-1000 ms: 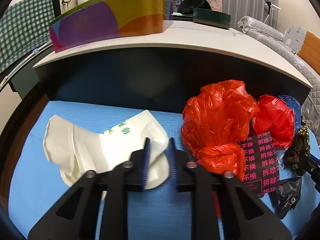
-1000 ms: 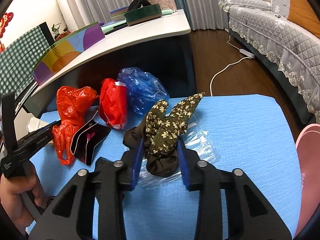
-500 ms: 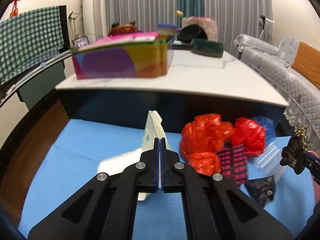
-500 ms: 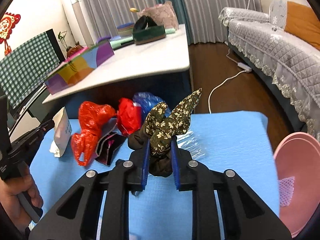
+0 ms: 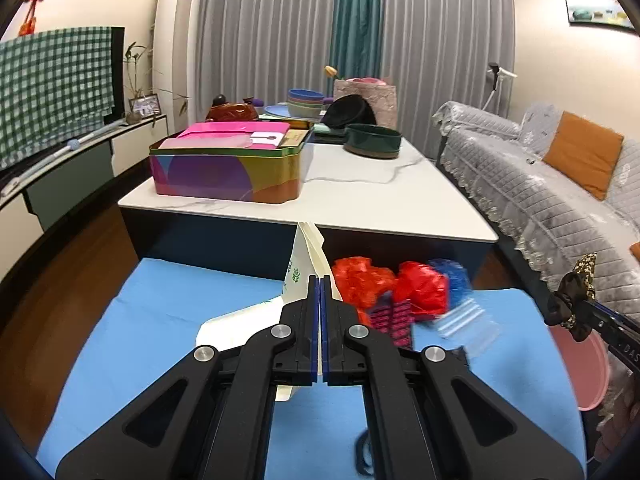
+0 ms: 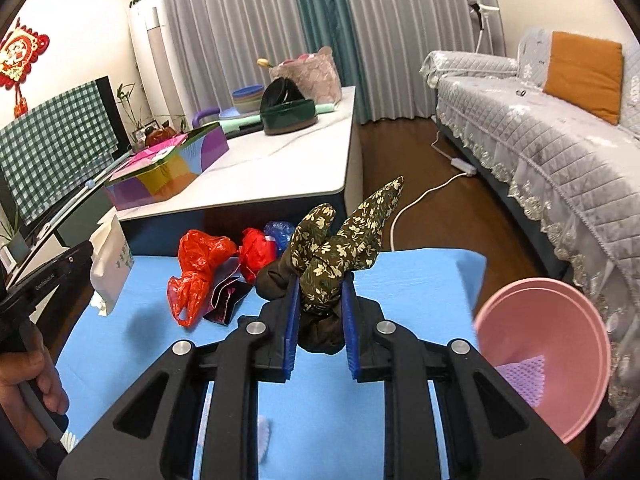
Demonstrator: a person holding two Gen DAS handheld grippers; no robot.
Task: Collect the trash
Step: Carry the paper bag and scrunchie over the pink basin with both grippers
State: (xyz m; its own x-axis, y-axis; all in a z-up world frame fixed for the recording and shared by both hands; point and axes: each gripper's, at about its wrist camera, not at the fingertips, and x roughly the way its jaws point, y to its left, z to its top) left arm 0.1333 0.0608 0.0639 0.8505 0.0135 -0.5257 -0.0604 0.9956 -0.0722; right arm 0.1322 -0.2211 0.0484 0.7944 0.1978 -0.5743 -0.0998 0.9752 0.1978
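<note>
The blue desk (image 6: 420,276) carries red bags (image 6: 200,264) near its far edge, a pink basin (image 6: 560,344) beside it. The left claw (image 5: 321,300) is clamped on a white paper bag (image 5: 304,256); the right claw (image 6: 319,312), just closing, grips a floral cloth (image 6: 340,244), both lifted above the desk

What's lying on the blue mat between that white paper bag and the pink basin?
In the right wrist view, between the white paper bag and the pink basin lie red plastic bags, a dark wrapper, a blue bag.
</note>
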